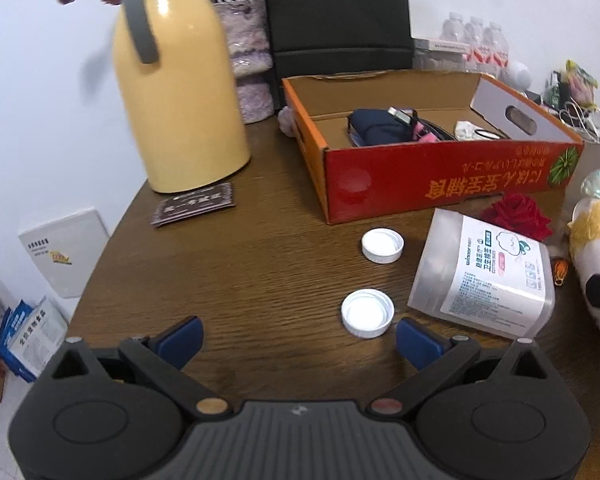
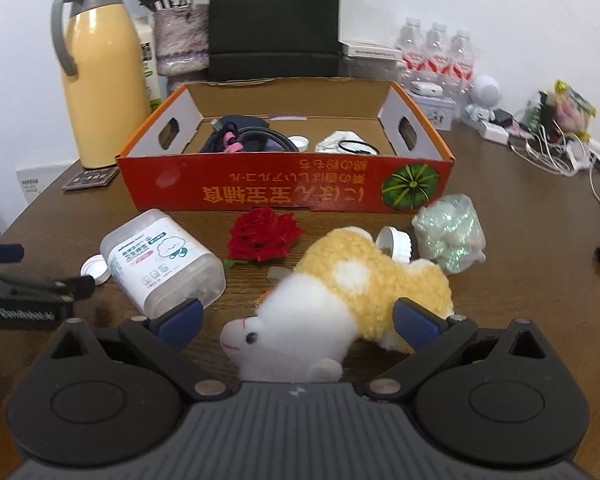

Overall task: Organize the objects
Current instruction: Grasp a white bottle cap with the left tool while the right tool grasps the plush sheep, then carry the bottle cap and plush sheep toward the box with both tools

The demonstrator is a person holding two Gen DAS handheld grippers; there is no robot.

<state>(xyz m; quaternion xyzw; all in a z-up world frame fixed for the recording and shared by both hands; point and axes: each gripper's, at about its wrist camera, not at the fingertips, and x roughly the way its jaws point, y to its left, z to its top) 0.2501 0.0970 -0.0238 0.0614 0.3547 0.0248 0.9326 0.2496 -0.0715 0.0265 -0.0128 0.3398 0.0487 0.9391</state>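
Observation:
An open red cardboard box (image 1: 440,178) (image 2: 284,188) holds a dark pouch (image 1: 380,126), cables and small items. In front lie two white caps (image 1: 382,245) (image 1: 367,313), a clear cotton-swab jar (image 1: 484,276) (image 2: 160,260) on its side, a red rose (image 2: 262,234) and a yellow-white plush toy (image 2: 340,292). My left gripper (image 1: 300,338) is open and empty, just left of the nearer cap. My right gripper (image 2: 298,322) is open, its fingers on either side of the plush toy, not closed on it.
A yellow thermos jug (image 1: 176,92) (image 2: 100,80) stands at the back left, a dark packet (image 1: 194,204) at its foot. A glittery bag (image 2: 450,232) and a white cap (image 2: 396,244) lie right of the plush. Bottles, chargers and cables (image 2: 552,148) crowd the back right.

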